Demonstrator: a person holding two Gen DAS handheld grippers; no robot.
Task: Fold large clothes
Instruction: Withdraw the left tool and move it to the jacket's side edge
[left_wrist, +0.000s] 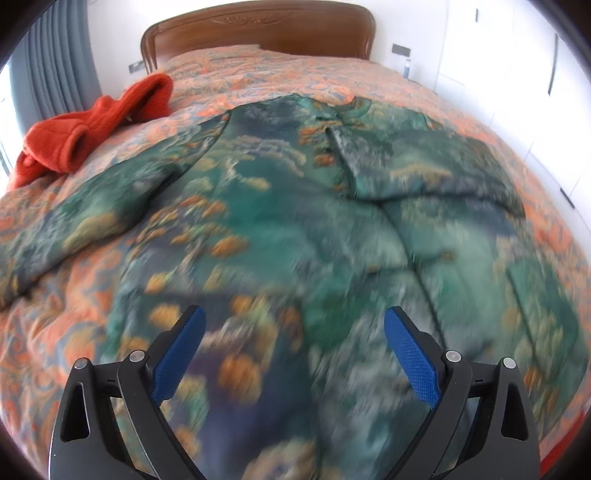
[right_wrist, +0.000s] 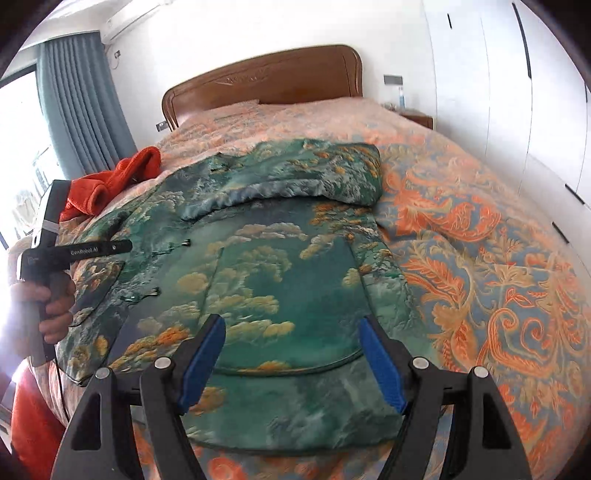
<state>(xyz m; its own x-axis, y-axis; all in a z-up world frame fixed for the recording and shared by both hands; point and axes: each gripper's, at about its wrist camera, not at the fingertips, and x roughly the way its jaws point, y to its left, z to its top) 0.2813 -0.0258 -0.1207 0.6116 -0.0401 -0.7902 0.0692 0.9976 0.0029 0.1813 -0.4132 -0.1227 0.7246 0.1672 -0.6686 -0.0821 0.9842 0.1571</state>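
A large green jacket (left_wrist: 280, 221) printed with clouds and orange trees lies flat on the bed, blurred in the left wrist view. Its right sleeve (right_wrist: 295, 177) is folded across the chest, and its left sleeve (left_wrist: 92, 206) stretches out toward the left. My left gripper (left_wrist: 293, 325) hovers over the jacket's lower part, jaws wide apart, nothing between the blue pads. My right gripper (right_wrist: 291, 332) stands open above the jacket (right_wrist: 266, 280) near its hem, nothing held. A hand (right_wrist: 51, 306) holds the left gripper's handle at the left edge of the right wrist view.
An orange-red fleece garment (left_wrist: 92, 125) lies bunched at the bed's far left (right_wrist: 114, 181). The floral orange bedspread (right_wrist: 480, 258) covers the bed. A wooden headboard (left_wrist: 258, 33) stands at the back, a grey curtain (right_wrist: 81, 103) on the left, white wardrobe doors (right_wrist: 517, 110) on the right.
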